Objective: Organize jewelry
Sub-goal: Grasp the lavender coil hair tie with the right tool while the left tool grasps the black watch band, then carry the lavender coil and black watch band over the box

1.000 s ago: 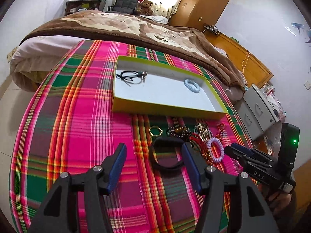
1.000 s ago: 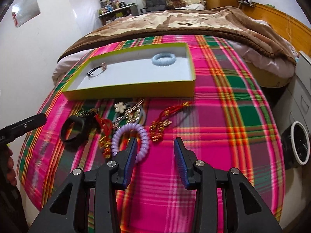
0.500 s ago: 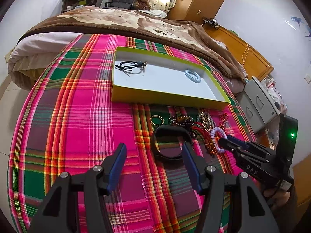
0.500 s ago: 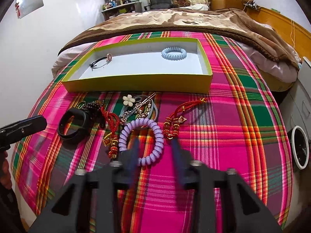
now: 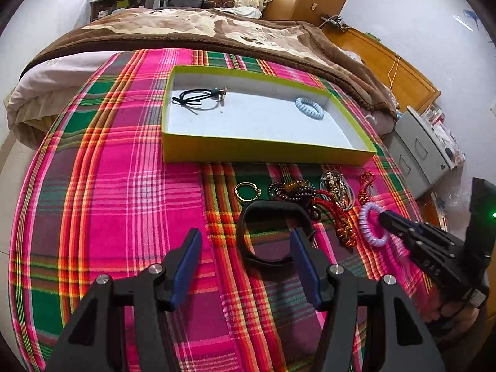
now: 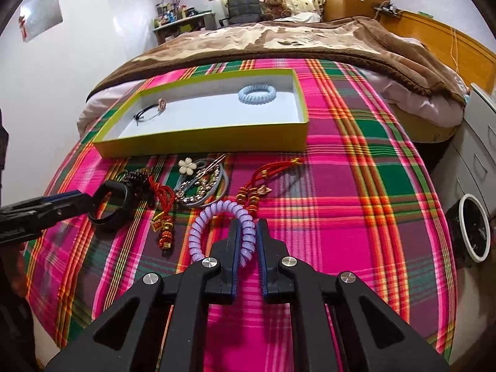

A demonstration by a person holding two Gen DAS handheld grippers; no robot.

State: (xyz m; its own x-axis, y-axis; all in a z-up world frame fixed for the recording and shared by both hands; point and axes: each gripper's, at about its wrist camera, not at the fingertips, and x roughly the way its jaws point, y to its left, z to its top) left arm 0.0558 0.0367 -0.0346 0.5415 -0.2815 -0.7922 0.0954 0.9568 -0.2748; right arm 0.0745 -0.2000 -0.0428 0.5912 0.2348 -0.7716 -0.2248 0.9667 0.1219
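A yellow-green box (image 5: 266,150) (image 6: 204,145) with a white floor lies on the plaid cloth. It holds a black cord tie (image 5: 198,97) (image 6: 148,111) and a pale blue spiral tie (image 5: 309,108) (image 6: 257,93). In front of it lies a heap of jewelry. My right gripper (image 6: 247,226) (image 5: 383,217) is shut on a purple spiral hair tie (image 6: 214,217) (image 5: 370,226). My left gripper (image 5: 245,245) (image 6: 83,198) is open, with its right finger at a black bracelet (image 5: 269,232) (image 6: 113,201).
In the heap are a gold ring (image 5: 247,191), dark beads (image 5: 291,190), red cord charms (image 6: 263,179) (image 6: 162,214), a white flower clip (image 6: 188,165) and grey ties (image 6: 214,186). A brown blanket (image 6: 279,40) lies behind. A grey drawer unit (image 5: 424,152) stands right.
My right gripper has moved forward and closed on the purple spiral tie. My left gripper has moved closer to the black bracelet and stays open.
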